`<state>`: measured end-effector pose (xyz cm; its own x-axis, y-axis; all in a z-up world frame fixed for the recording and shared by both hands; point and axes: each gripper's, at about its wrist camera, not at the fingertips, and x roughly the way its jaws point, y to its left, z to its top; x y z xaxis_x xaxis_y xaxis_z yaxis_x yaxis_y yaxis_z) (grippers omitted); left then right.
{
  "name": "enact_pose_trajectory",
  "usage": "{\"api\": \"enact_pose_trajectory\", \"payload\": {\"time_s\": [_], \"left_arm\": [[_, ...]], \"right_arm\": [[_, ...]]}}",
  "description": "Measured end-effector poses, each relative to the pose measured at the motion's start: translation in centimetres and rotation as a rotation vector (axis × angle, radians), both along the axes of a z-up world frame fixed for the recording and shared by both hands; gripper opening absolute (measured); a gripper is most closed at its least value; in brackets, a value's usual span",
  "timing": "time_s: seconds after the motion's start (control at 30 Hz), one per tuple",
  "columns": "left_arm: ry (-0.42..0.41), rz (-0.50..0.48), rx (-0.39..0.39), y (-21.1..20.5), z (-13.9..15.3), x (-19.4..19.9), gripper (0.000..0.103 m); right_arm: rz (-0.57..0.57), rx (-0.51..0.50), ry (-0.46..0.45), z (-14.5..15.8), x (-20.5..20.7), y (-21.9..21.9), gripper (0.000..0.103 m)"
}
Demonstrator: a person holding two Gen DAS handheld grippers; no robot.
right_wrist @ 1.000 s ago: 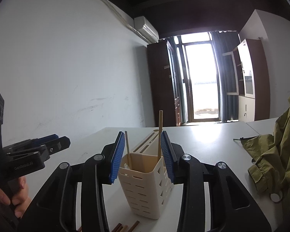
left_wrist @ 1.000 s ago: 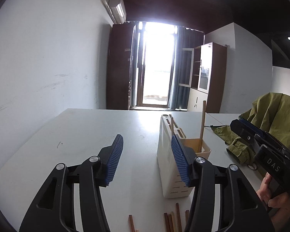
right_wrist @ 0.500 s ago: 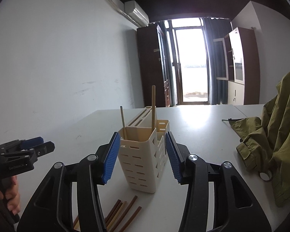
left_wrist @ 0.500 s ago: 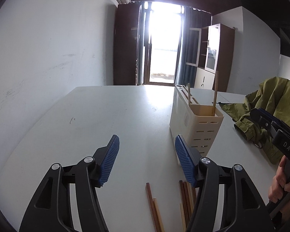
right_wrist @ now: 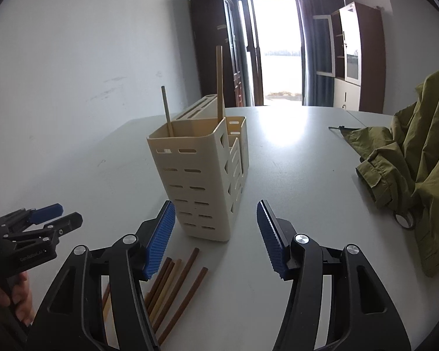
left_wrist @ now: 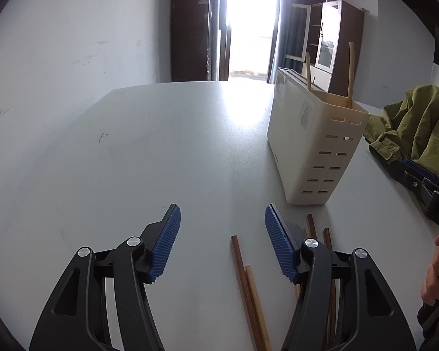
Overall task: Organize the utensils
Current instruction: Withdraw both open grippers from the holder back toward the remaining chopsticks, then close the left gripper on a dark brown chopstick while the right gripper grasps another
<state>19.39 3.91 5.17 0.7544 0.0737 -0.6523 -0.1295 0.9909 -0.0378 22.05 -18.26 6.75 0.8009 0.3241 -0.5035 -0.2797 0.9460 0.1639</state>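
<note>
Here, chopsticks (right_wrist: pixel 178 286) (perhaps eight) lie loose.

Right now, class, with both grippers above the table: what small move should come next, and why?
Probably lower the left gripper onto the nearest dark chopstick and close. Its jaws stand open and empty, loose chopsticks lie flat before the cream holder, and only two chopsticks stand inside. The right gripper, just opened, is empty too.

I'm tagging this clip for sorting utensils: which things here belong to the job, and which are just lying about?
Part of the job:
- loose chopsticks lying flat on the table
- cream utensil holder, two chopsticks already standing in it
- left gripper and right gripper, both open and empty

Just lying about:
- olive jacket
- roll of tape beside it
</note>
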Motion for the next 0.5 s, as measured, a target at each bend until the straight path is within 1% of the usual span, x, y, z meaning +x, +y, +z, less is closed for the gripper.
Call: {"api": "enact_pose_trajectory", "payload": {"time_s": [0.1, 0.23, 0.33, 0.5], "left_arm": [[0.052, -0.009, 0.0, 0.1, -1.2, 0.6, 0.06], [0.131, -0.033, -0.002, 0.1, -2.9, 1.4, 0.06], [0.169, -0.037, -0.016, 0.3, -3.6, 1.8, 0.06], [0.221, -0.037, -0.04, 1.0, -5.0, 2.5, 0.06]], "right_arm": [[-0.002, -0.031, 0.076, -1.6, 1.0, 0.6, 0.058], [0.023, -0.002, 0.184, -3.5, 2.1, 0.8, 0.058], [0.022, -0.042, 0.221, -4.6, 2.4, 1.3, 0.058], [0.019, -0.075, 0.287, -6.2, 3.1, 1.9, 0.058]]}}
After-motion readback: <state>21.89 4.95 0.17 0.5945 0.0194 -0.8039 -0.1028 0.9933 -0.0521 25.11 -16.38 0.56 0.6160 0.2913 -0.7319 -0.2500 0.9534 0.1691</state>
